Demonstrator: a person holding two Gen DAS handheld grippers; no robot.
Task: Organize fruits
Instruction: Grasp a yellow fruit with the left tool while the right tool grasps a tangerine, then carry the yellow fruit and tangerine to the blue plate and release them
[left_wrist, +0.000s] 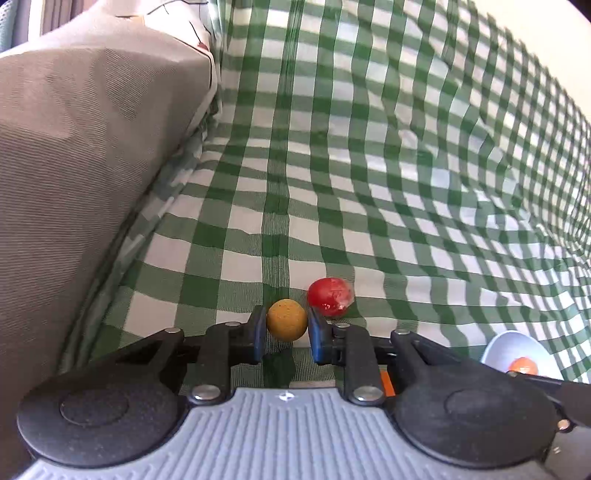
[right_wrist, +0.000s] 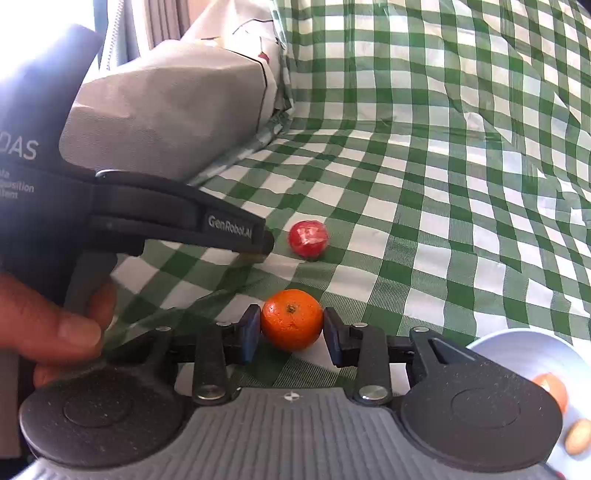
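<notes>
Orange mandarin (right_wrist: 291, 319) pinched by right gripper (right_wrist: 291, 328) | yellow-brown ball fruit (left_wrist: 287, 318) pinched by left gripper (left_wrist: 287, 328) | step: both grasped | next: carry to bowl (right_wrist: 517, 350) beside right finger.

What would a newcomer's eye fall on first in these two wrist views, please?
Probably the orange mandarin between the fingers of the right hand-held gripper, bright against the green-and-white checked cloth. Next, the small yellow-brown fruit between the fingers of the left hand-held gripper, with a shiny red fruit lying just beyond it on the cloth.
</notes>
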